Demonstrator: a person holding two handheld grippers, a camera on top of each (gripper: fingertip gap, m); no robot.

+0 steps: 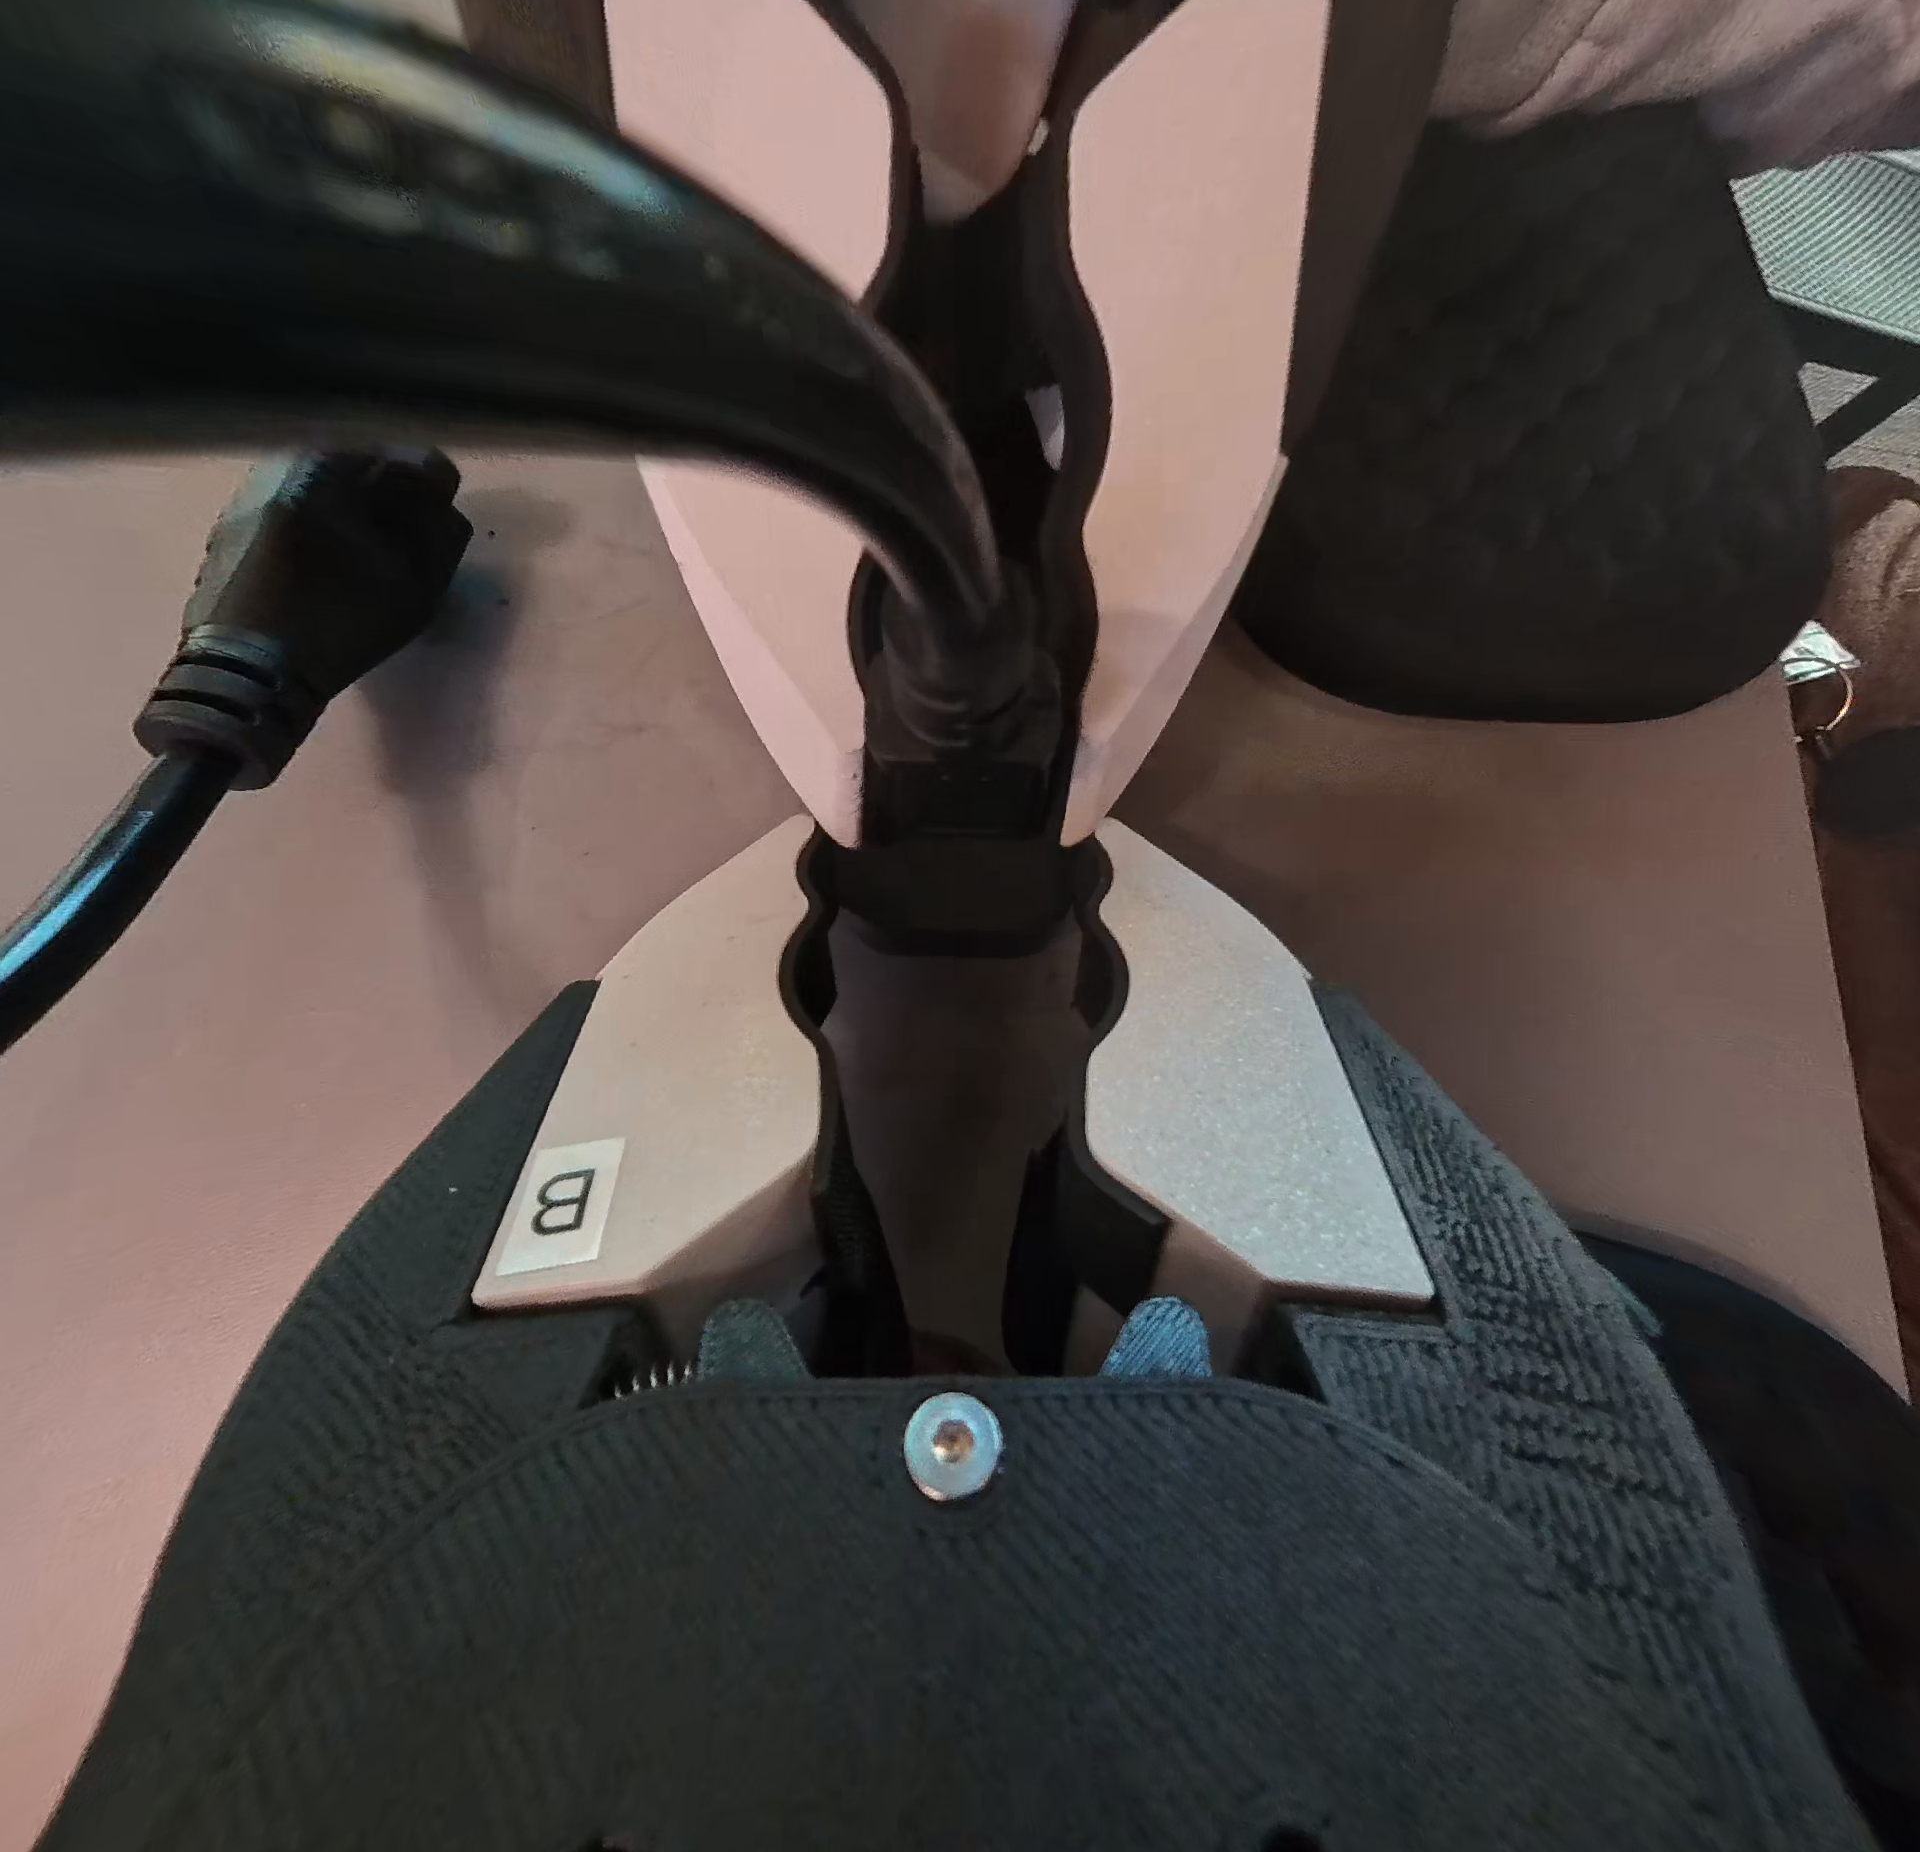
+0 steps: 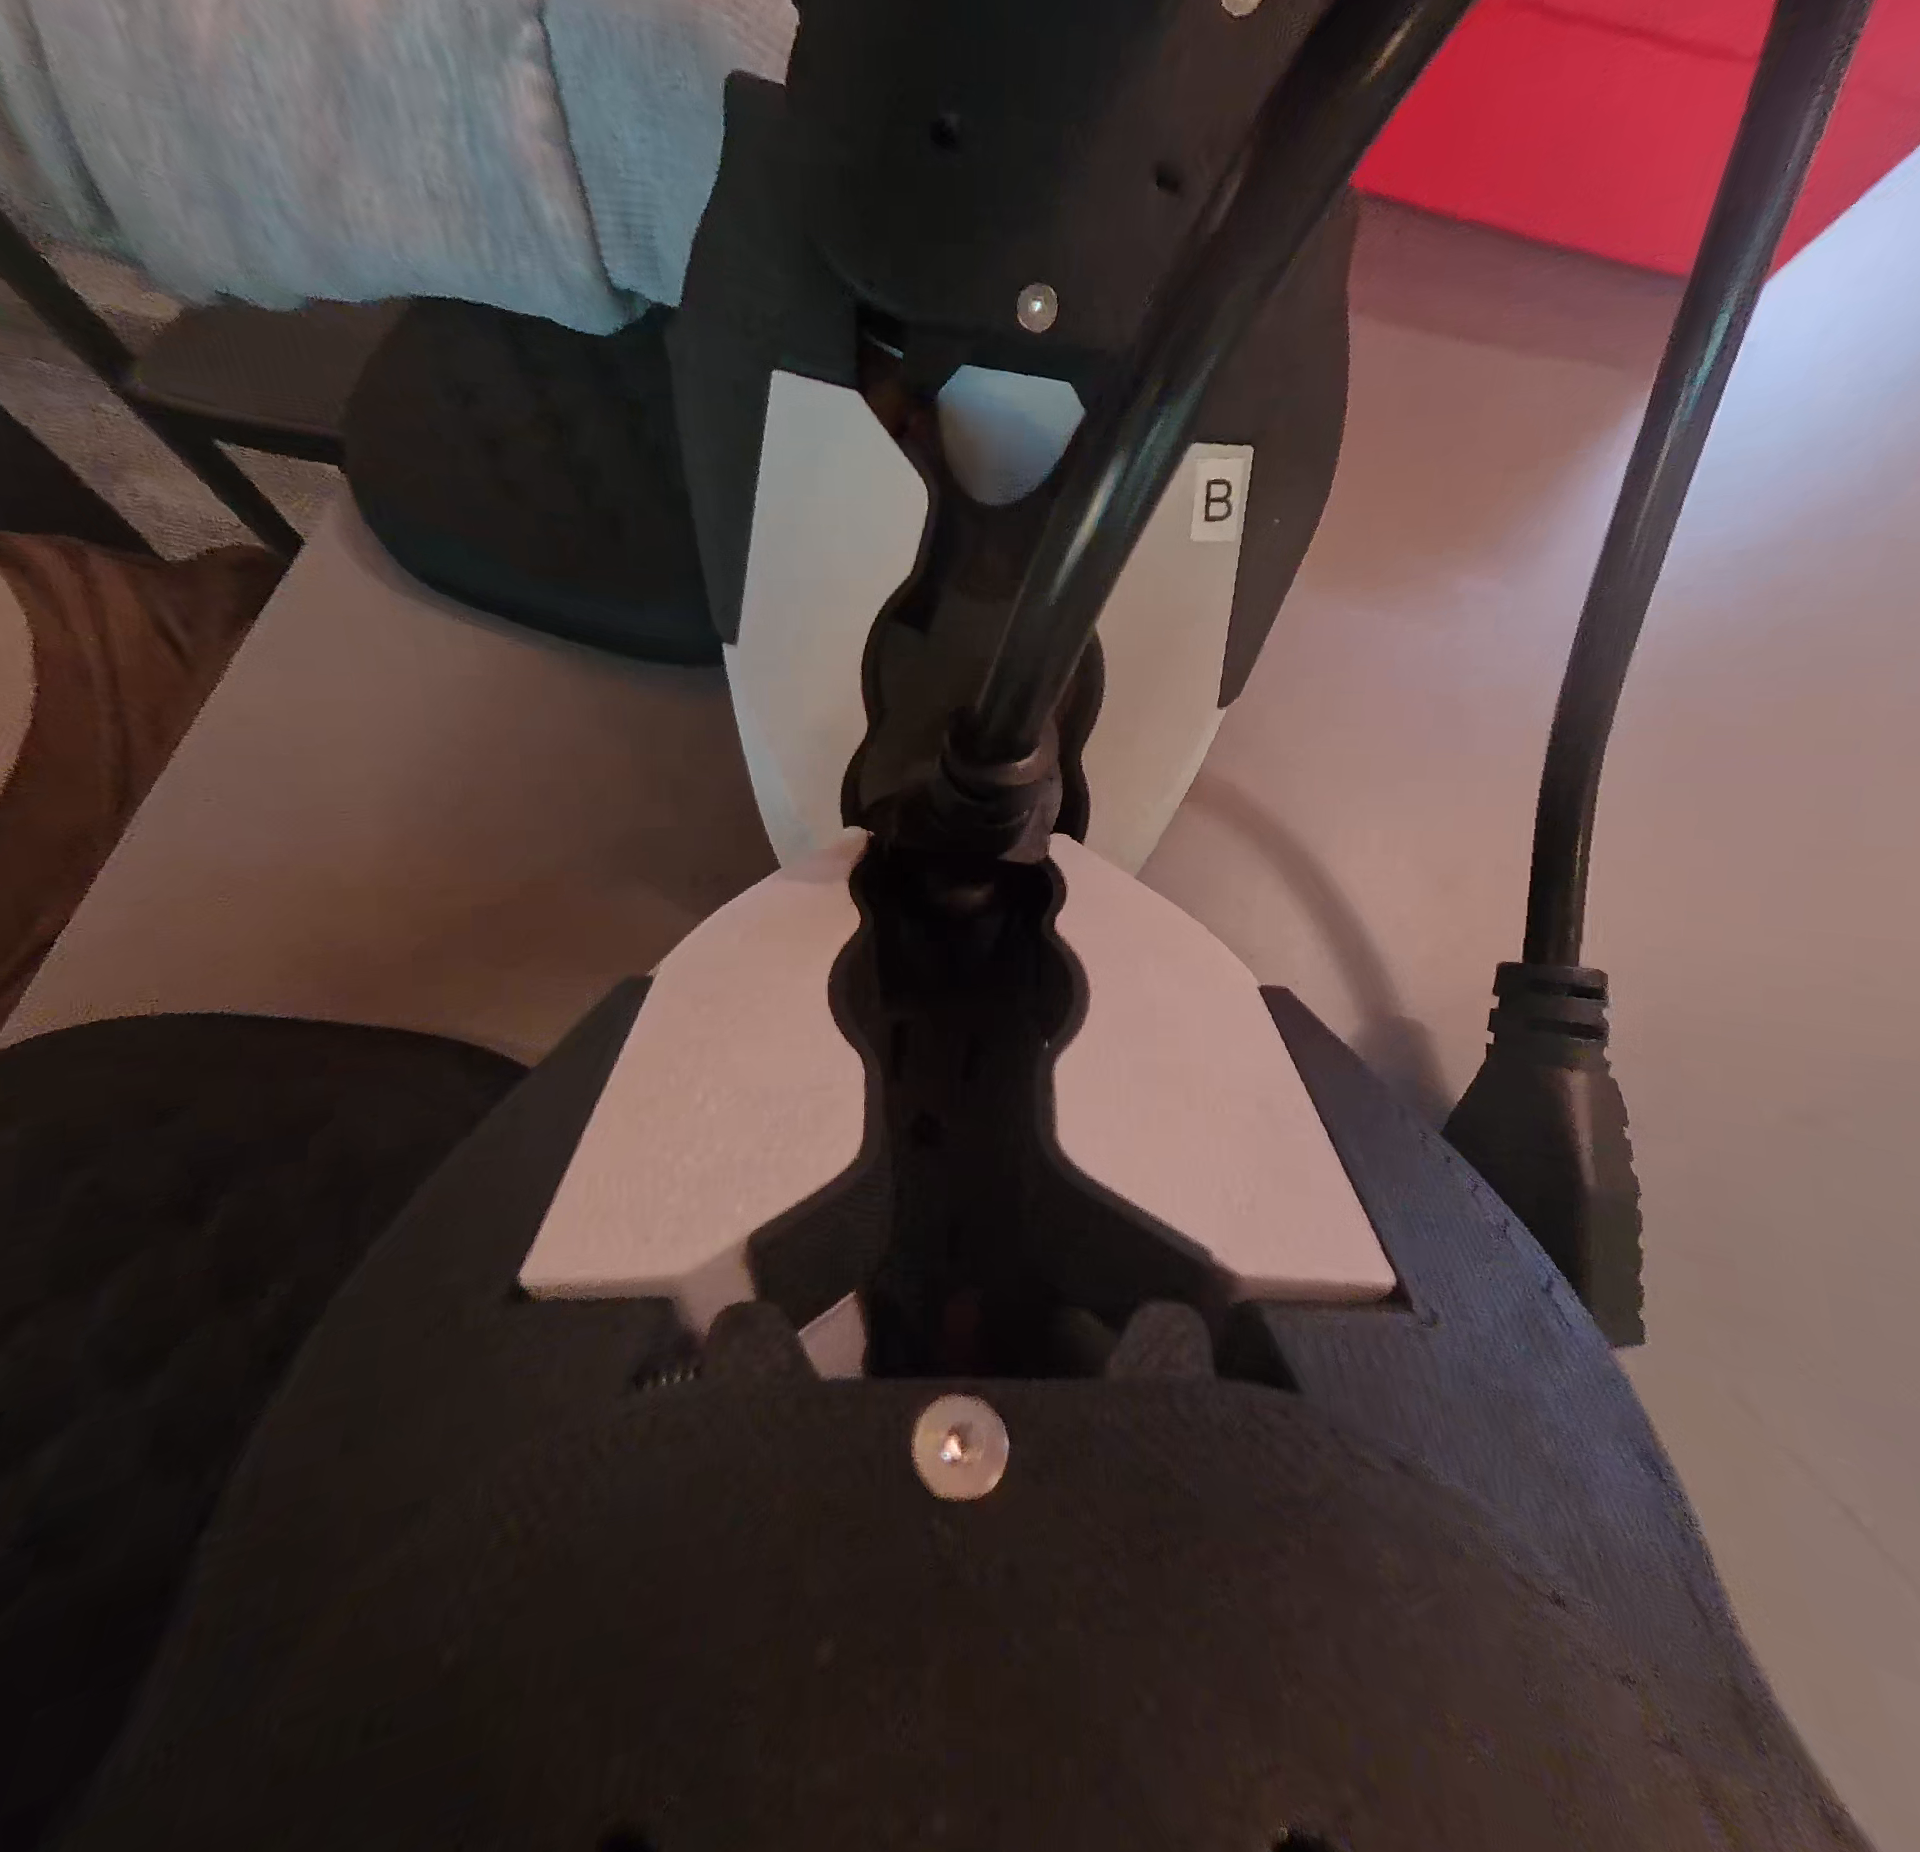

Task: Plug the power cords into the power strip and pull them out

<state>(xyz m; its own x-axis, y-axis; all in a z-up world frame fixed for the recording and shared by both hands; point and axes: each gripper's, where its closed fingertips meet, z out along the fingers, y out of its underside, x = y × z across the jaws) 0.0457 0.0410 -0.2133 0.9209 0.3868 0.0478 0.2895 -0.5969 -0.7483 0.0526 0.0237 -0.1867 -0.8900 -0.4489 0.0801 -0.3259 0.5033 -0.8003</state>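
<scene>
A pale pinkish worktop (image 1: 312, 1075) is seen under both grippers, which are met tip to tip above it. The left gripper (image 1: 951, 909) is closed on a black plug (image 1: 951, 893), narrowly, and the right gripper (image 2: 961, 867) is closed on the black connector (image 2: 977, 815) at the end of a thick black cord (image 2: 1122, 472); the two parts are held together at the meeting point. A second black plug (image 1: 312, 576) is lain loose on the worktop nearby. The power strip cannot be made out.
</scene>
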